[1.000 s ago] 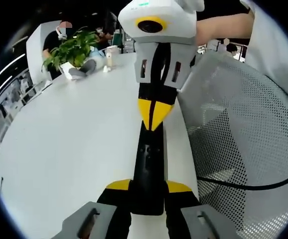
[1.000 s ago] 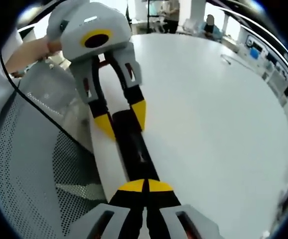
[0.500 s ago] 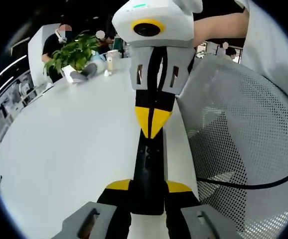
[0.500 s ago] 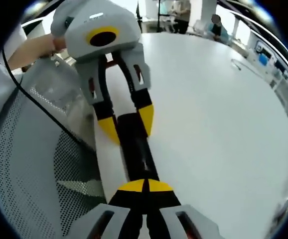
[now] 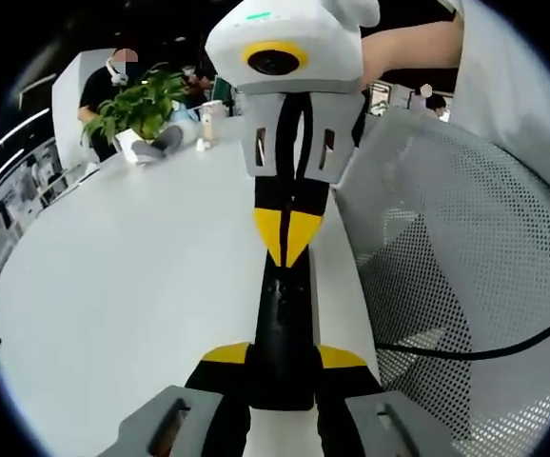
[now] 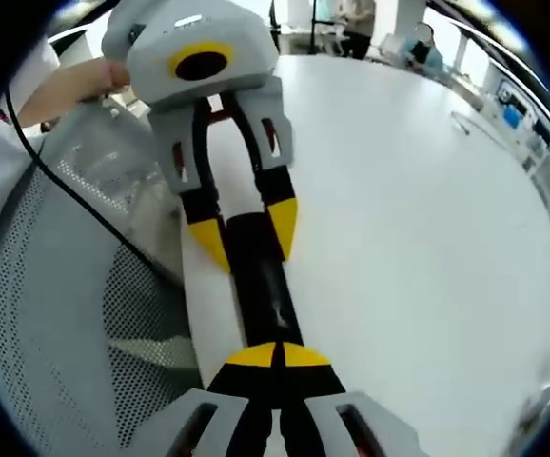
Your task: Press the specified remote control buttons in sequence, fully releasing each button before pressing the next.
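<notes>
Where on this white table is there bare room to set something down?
Bare white table between the remote and the potted plant. Crowded at the table edge: both hand-held grippers meet on the remote beside the mesh chair.

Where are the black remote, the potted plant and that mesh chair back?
remote [image 5: 283,328]: left gripper view, middle of its black body.
potted plant [image 5: 137,100]: left gripper view, its green leaves.
mesh chair back [image 5: 475,276]: left gripper view, perforated mesh panel.
</notes>
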{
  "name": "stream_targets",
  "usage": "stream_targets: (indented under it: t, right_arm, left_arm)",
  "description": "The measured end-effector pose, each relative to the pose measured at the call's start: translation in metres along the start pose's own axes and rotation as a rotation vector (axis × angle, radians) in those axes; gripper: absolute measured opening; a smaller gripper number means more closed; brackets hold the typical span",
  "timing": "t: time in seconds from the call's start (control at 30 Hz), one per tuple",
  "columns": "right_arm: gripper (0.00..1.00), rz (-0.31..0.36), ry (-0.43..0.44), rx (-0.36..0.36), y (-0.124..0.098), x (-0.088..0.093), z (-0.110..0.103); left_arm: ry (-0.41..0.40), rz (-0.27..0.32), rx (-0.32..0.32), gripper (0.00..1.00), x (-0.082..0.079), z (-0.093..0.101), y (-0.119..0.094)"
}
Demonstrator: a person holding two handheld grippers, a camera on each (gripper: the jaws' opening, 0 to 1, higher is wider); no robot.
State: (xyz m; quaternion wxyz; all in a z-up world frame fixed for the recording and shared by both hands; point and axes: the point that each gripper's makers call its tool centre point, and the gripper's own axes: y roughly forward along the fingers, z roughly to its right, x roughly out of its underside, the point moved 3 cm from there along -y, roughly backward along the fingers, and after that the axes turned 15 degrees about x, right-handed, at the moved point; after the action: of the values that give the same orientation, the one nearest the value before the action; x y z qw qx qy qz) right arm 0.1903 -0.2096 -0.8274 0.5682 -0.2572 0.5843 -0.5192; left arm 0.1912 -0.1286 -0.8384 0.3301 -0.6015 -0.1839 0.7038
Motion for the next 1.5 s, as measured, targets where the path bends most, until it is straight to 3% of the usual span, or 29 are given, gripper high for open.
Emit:
stream_targets:
  t: [0.2, 0.37, 0.5, 0.77, 1.27, 1.5]
  right_arm:
    - [0.0, 0.016, -0.133, 0.059, 0.0, -0.001, -0.003]
    - [0.0, 0.021, -0.082, 0.039, 0.0, 0.0, -0.001]
    - [0.0, 0.067, -0.167, 0.037, -0.002, 0.0, -0.003]
    - [0.0, 0.108, -0.132, 0.023, -0.002, -0.014, -0.001]
    - [0.0, 0.049, -0.205, 0.0, 0.003, -0.012, -0.006]
    - [0.0, 0.039, -0.165, -0.008, 0.003, -0.011, -0.005]
  left_arm:
    - [0.008, -0.004, -0.002, 0.24, 0.0, 0.001, 0.001]
    - [0.01, -0.004, -0.001, 0.24, 0.0, 0.001, 0.0]
    - [0.012, -0.005, 0.001, 0.24, 0.0, 0.001, 0.001]
    - [0.01, -0.004, 0.0, 0.24, 0.0, 0.001, 0.0]
    - [0.01, -0.005, 0.001, 0.24, 0.0, 0.001, 0.001]
    - [0.012, -0.004, 0.002, 0.24, 0.0, 0.001, 0.0]
